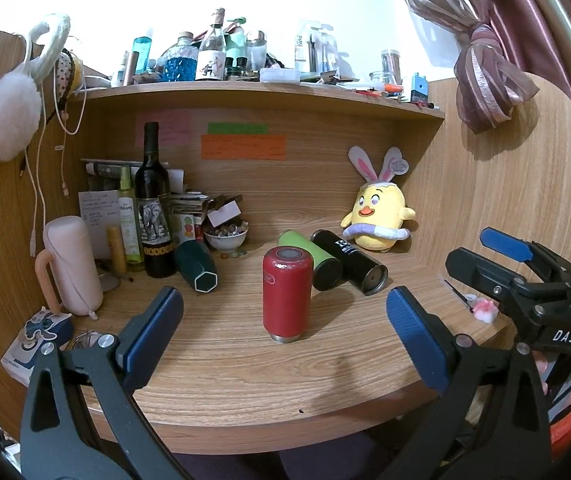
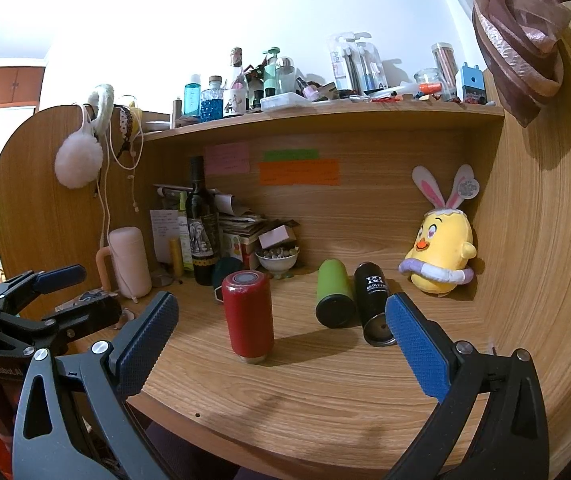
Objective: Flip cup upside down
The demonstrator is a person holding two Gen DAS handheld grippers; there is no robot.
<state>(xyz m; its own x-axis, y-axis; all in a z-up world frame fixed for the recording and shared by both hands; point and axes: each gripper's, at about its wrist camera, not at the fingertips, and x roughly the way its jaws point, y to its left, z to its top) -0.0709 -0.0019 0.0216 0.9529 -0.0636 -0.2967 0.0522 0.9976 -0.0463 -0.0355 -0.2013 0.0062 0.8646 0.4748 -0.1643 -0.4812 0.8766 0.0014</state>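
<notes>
A red cup [image 1: 286, 294] stands on end on the wooden desk [image 1: 245, 368], metal rim down and flat base up; it also shows in the right wrist view [image 2: 248, 316]. My left gripper [image 1: 285, 334] is open and empty, its blue pads either side of the cup, short of it. My right gripper [image 2: 281, 340] is open and empty, near the desk's front edge; it also shows at the right of the left wrist view [image 1: 485, 264]. The left gripper shows at the left of the right wrist view [image 2: 69, 292].
A green cup [image 1: 311, 258] and a black cup [image 1: 351, 262] lie on their sides behind the red one. A dark green cup [image 1: 197, 266] lies left, by a wine bottle [image 1: 152, 208] and pink jug [image 1: 71, 266]. A yellow plush chick [image 1: 379, 218] sits back right.
</notes>
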